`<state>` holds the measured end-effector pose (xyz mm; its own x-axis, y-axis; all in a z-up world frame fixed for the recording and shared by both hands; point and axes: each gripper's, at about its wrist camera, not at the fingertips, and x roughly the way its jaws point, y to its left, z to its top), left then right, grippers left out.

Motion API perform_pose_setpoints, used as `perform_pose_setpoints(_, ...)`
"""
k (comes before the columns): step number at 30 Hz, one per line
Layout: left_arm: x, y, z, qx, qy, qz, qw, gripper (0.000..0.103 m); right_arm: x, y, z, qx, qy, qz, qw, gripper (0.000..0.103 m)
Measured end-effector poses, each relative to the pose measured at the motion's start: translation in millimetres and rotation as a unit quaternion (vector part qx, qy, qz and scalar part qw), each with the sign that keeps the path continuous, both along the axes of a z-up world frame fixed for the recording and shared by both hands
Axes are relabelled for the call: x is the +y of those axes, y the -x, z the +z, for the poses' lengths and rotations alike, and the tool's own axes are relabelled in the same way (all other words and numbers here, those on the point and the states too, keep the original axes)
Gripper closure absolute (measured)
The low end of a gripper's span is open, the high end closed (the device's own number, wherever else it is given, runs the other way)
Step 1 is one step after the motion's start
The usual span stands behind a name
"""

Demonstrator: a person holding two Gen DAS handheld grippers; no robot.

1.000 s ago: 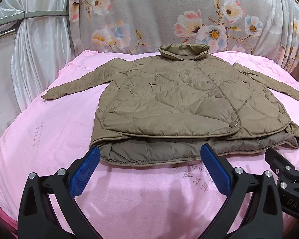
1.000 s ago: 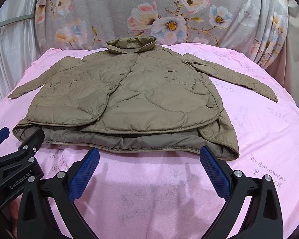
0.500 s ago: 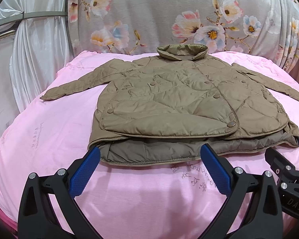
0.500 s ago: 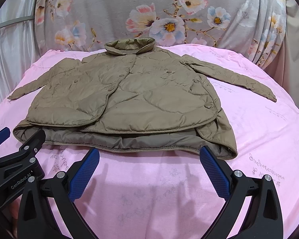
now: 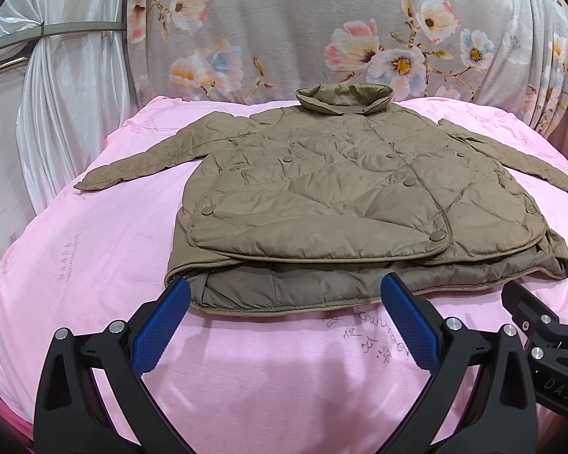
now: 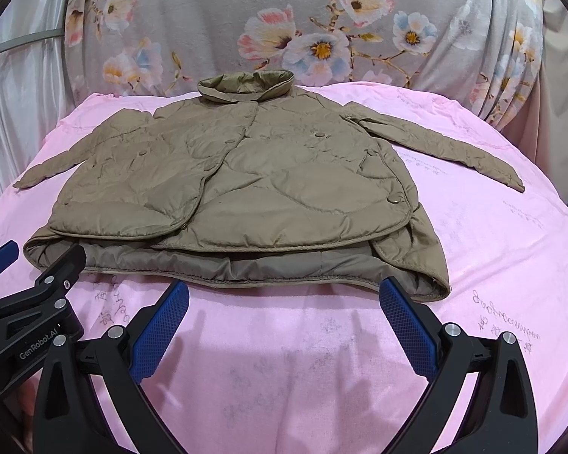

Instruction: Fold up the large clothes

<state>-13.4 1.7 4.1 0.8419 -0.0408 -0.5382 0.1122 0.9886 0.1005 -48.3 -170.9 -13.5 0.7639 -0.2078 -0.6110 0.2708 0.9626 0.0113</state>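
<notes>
An olive-brown quilted jacket (image 5: 322,196) lies front-up on the pink bed cover (image 5: 94,249), collar at the far side, both sleeves spread outward. It also shows in the right wrist view (image 6: 253,189). My left gripper (image 5: 284,291) is open and empty, just short of the jacket's near hem, toward its left half. My right gripper (image 6: 284,295) is open and empty, just short of the hem toward its right corner. Each gripper's side shows in the other's view: the right one (image 5: 541,325), the left one (image 6: 30,302).
A grey floral fabric (image 5: 322,30) rises behind the bed. White curtains (image 5: 56,121) hang at the left. The pink bed cover (image 6: 492,265) drops off at its rounded edges left and right.
Both grippers have edged slightly forward toward the jacket's hem. The jacket has not moved. Both grippers stay open.
</notes>
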Motion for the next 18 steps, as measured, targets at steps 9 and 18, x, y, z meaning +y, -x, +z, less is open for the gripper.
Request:
perform_pose_setpoints(9,-2.1,-4.3,-0.8,0.017,0.013,0.004,0.9998,0.005,-15.3,1.3,-5.2,0.011,-0.038,-0.002,0.999,0.005)
perform_pose_setpoints(18,13.2,-18.0,24.2,0.042,0.063,-0.011,0.9971,0.005,-79.5,11.7,13.9,0.008,-0.016,-0.069,0.997,0.005)
